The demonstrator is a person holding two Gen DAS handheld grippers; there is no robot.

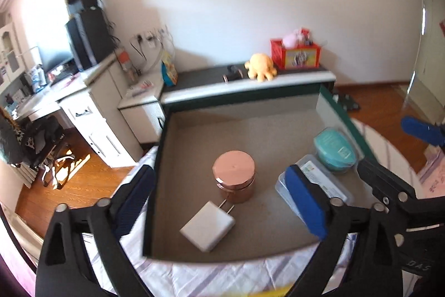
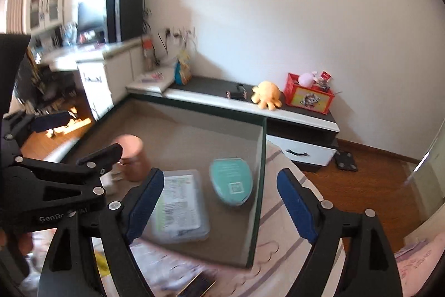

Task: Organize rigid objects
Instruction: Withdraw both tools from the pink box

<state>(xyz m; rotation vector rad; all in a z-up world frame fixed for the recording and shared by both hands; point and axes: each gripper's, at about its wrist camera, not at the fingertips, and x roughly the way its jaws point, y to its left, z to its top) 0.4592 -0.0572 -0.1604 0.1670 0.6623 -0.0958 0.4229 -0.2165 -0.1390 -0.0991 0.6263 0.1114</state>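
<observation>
Left tongs [image 1: 219, 202] and right tongs [image 2: 219, 202] both hanging released, grasping nothing. Box [image 1: 194, 127] holding copper tin [image 1: 234, 176] centre, white charger [image 1: 207, 229] near front edge, clear case [image 1: 319, 180] and teal case [image 1: 335, 152] along right wall.

Yellow plush octopus [image 1: 261, 67] beside red crate [image 1: 295, 53] on low cabinet [image 1: 250, 86], black speaker [image 1: 88, 38] on white desk [image 1: 83, 91], wooden floor [image 1: 80, 185].
</observation>
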